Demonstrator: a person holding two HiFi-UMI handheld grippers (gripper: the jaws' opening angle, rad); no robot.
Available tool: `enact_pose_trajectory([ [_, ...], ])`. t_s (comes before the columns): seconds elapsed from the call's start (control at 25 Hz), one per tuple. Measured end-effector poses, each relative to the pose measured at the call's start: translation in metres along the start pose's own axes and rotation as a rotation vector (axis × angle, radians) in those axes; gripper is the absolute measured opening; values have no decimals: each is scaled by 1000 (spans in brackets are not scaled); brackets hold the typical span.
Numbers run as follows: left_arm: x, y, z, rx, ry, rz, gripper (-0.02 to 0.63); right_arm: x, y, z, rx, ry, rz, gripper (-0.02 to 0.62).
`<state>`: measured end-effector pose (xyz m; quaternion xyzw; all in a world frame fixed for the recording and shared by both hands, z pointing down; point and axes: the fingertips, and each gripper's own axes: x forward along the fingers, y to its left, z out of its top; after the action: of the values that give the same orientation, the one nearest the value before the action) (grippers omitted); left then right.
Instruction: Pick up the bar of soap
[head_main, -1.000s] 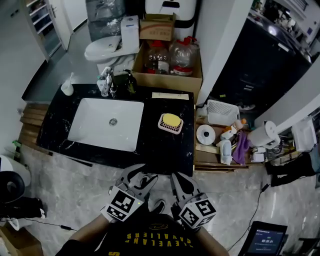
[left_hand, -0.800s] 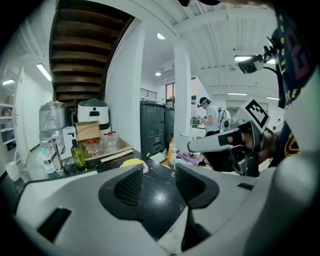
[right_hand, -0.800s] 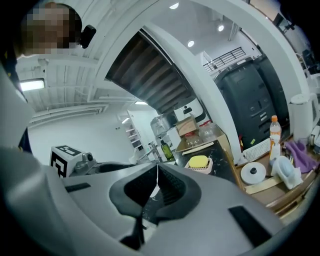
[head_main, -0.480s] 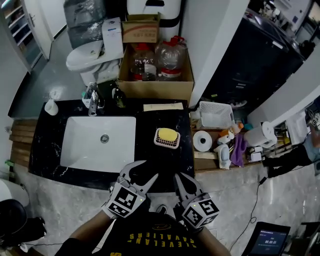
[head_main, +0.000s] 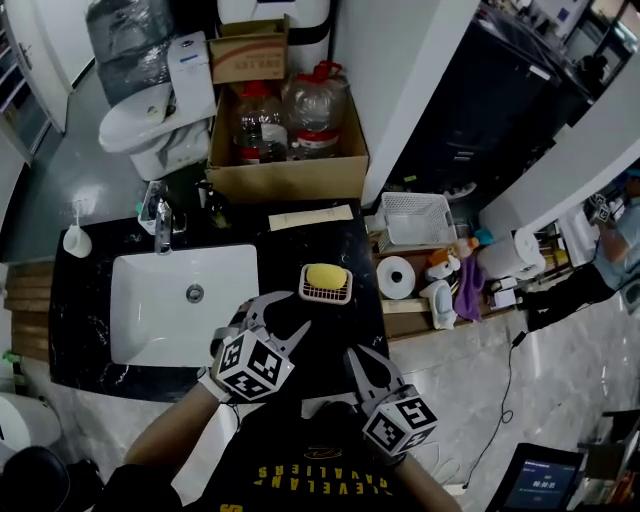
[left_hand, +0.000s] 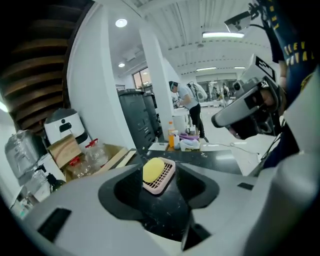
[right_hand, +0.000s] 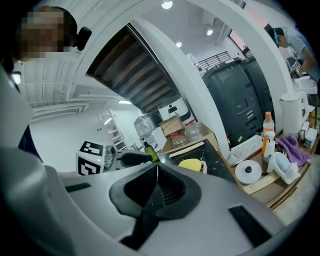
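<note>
Left gripper (head_main: 288, 312) hovers over the black counter (head_main: 335, 235), just right of the white sink (head_main: 140, 330), its 2 jaws spread apart and empty. Straight ahead of them, not yet reached, the yellow bar of soap (head_main: 325, 277) sits on its pink dish (head_main: 310, 297). Right gripper (head_main: 368, 362) hangs nearer the person at the counter's edge. Its jaws are clenched together on nothing, with the soap ahead of it.
</note>
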<state>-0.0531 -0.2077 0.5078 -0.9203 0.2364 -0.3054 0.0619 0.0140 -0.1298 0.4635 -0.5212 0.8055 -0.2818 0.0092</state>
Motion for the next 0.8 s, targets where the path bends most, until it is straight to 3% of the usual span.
enact_pose_trajectory([
  [0.32, 45, 20, -2, 133, 99, -21, 215, 4, -19, 7, 40, 7, -6, 18],
  [0.8, 108, 16, -16, 369, 297, -101, 247, -4, -55, 25, 65, 7, -3, 18],
])
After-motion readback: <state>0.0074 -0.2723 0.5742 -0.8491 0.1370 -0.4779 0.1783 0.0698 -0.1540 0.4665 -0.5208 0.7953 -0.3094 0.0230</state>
